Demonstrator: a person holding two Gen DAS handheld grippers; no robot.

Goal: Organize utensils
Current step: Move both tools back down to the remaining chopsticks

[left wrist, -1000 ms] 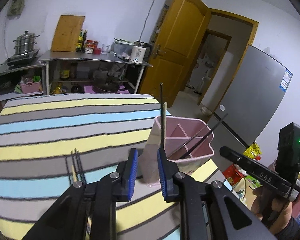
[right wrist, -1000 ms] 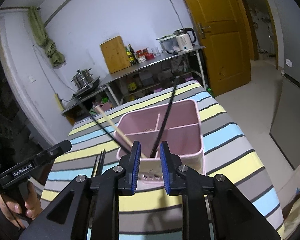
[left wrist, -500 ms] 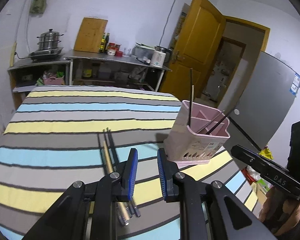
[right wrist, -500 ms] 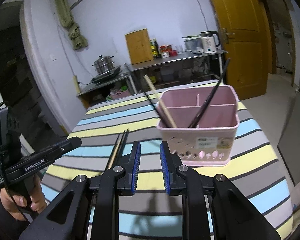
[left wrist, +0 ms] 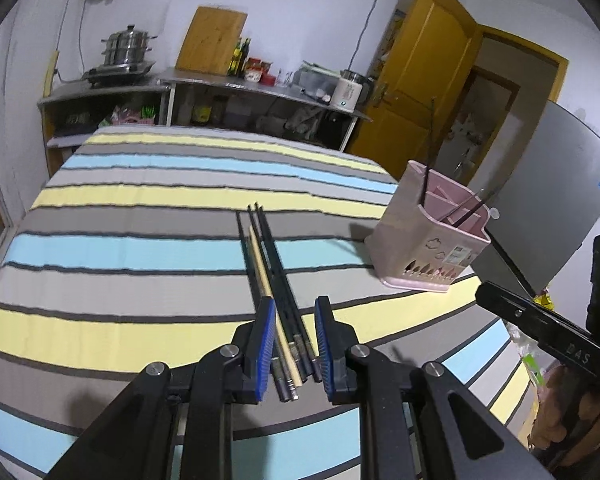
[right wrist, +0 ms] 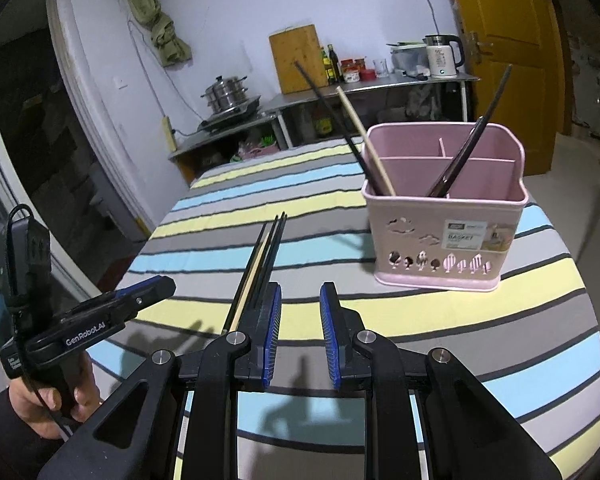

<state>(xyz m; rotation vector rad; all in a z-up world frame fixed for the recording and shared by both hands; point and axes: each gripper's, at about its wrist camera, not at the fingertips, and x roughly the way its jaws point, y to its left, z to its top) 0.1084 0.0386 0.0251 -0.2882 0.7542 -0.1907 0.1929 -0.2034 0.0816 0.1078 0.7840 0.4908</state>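
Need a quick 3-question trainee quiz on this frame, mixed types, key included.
1. True or false: the left tool is shut on the loose chopsticks.
2. The loose chopsticks lie: A) in the pink holder B) on the striped cloth C) on the steel shelf.
3. Fill in: the lone pale chopstick on the cloth lies among ____ ones.

Key: 1 false; 2 B; 3 black.

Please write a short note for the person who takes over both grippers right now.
Left gripper: open, jaws on either side of the near ends of the loose chopsticks on the striped cloth, nothing held.
Right gripper: open, empty, just right of them.
Done: some chopsticks already stand in the pink holder.
Left: grasp the loose ones and put them in the holder.
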